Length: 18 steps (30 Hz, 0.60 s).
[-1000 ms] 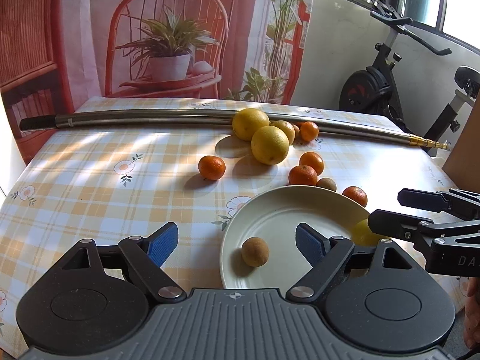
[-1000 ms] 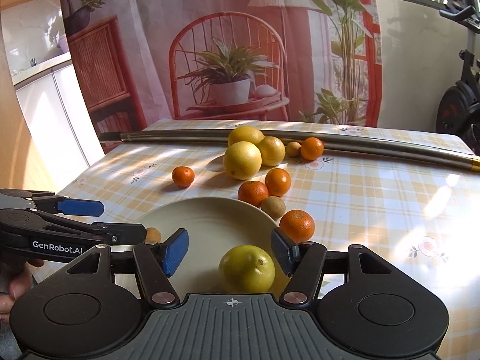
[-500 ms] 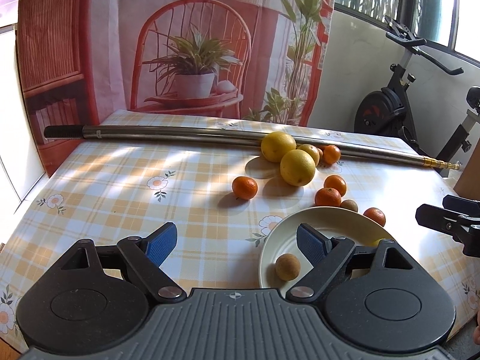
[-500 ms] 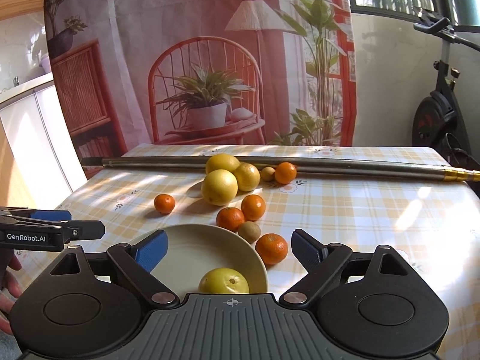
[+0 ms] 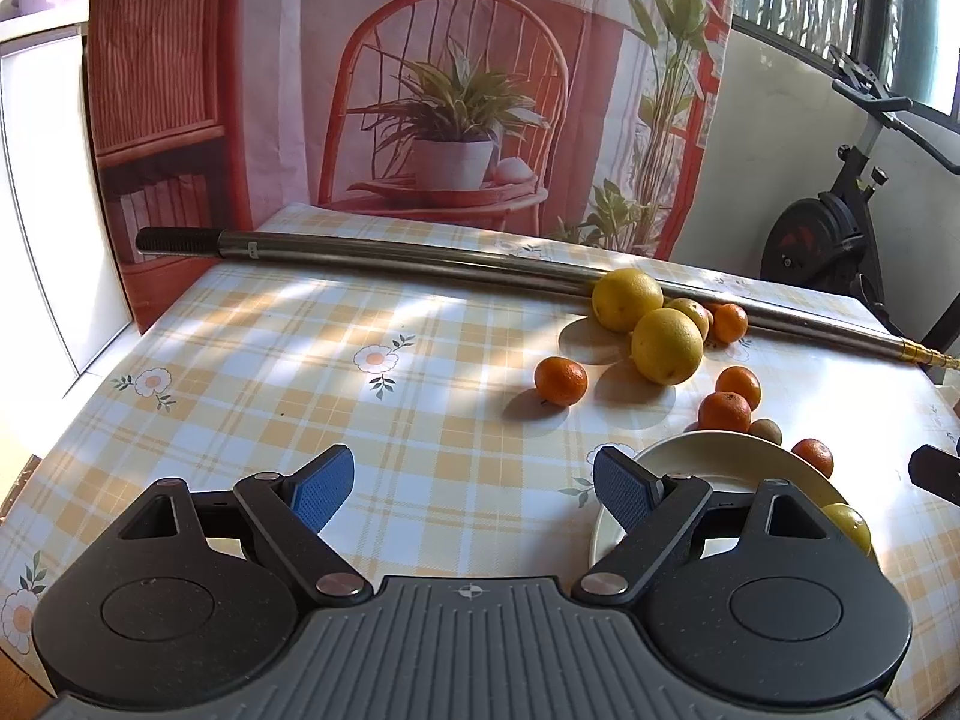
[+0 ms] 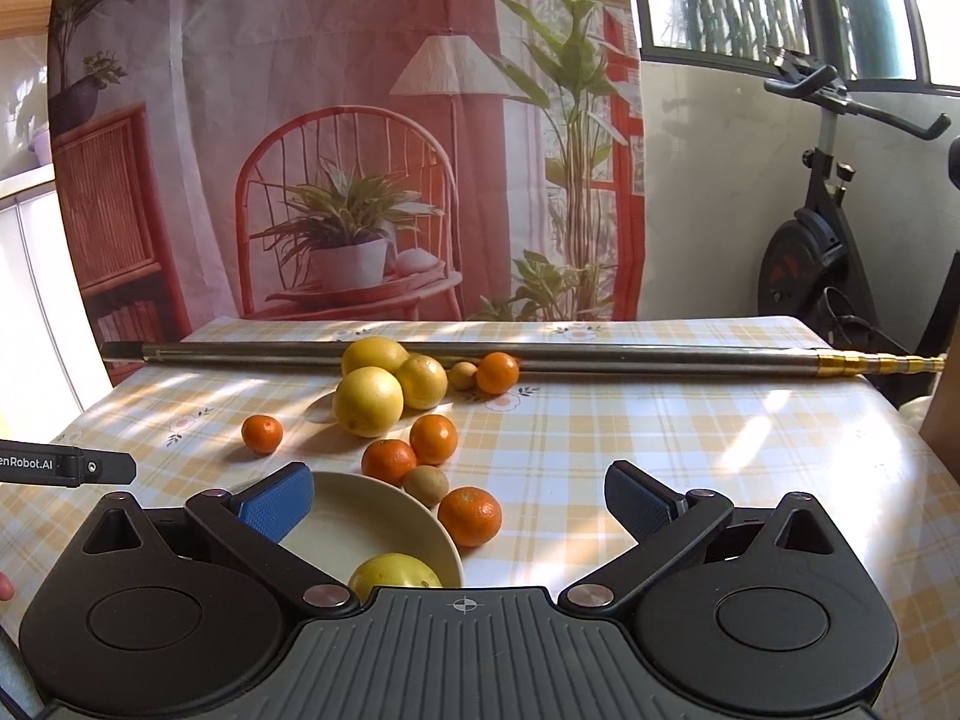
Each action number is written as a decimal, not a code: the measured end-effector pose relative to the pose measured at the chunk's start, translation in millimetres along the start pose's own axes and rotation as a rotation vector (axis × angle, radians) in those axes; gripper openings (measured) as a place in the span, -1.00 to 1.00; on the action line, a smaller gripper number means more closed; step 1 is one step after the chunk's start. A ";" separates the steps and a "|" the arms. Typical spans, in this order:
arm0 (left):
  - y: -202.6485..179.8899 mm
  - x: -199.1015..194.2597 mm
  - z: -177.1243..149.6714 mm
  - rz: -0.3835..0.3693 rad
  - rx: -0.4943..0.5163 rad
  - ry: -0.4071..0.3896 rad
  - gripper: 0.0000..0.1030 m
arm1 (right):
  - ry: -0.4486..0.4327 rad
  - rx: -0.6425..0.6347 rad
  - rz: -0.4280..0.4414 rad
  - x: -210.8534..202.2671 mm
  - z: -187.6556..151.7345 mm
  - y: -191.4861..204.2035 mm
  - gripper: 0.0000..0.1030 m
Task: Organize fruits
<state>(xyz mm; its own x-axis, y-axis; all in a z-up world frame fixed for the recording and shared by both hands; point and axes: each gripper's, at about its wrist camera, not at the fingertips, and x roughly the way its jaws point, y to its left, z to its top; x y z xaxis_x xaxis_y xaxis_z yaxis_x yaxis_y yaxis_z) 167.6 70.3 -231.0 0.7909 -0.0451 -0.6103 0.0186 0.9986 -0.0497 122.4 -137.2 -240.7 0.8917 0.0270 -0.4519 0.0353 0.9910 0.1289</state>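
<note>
Right claw (image 6: pixel 459 495), jaws opening, tilts down over the plate (image 6: pixel 372 516), empty.

Left gripper (image 5: pixel 471 483) jaws apart over checked tablecloth (image 5: pixel 360 420), cream plate (image 5: pixel 714 450) right, lone mandarin (image 5: pixel 560 381) beyond

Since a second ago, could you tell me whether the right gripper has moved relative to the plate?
Yes: the right gripper has backed off the plate, jaws opening, leaving the yellow fruit on it.
</note>
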 end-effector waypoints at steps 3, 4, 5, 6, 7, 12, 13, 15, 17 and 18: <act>-0.8 -1.5 1.4 0.009 0.020 -0.034 0.72 | 0.004 0.016 -0.001 1.5 -2.3 -0.9 0.99; -0.8 -2.1 2.2 0.005 0.025 -0.046 0.72 | -0.008 0.022 0.000 1.1 -4.3 -1.4 0.99; -0.7 -2.8 2.2 0.002 0.028 -0.057 0.72 | -0.012 0.022 0.005 1.0 -5.0 -1.6 0.99; -0.9 -3.9 2.7 0.000 0.034 -0.071 0.72 | -0.008 0.018 0.014 1.7 -5.2 -1.5 0.99; -1.3 -4.3 3.5 -0.002 0.039 -0.079 0.72 | 0.004 0.013 0.024 2.9 -4.5 -1.0 0.99; -1.2 0.0 7.5 -0.036 0.025 -0.048 0.72 | -0.006 0.015 0.017 4.2 -3.9 -0.8 0.99; -0.9 2.7 8.2 -0.043 0.017 -0.030 0.72 | -0.004 0.015 0.018 5.1 -3.9 -1.7 0.99; 0.0 6.2 9.5 -0.050 0.004 -0.003 0.72 | 0.001 0.021 0.018 6.8 -4.1 -3.3 0.99; -0.5 8.4 10.3 -0.051 0.003 0.004 0.72 | -0.007 0.022 0.021 7.3 -5.2 -5.1 0.99; -1.3 9.1 11.3 -0.050 0.010 0.007 0.72 | -0.015 0.017 0.022 6.9 -5.9 -5.4 0.99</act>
<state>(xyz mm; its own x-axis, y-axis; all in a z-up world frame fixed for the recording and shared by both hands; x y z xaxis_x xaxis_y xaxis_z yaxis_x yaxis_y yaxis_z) 181.7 68.8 -227.5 0.7845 -0.0953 -0.6128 0.0642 0.9953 -0.0726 125.7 -141.6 -249.8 0.8990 0.0471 -0.4354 0.0228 0.9878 0.1538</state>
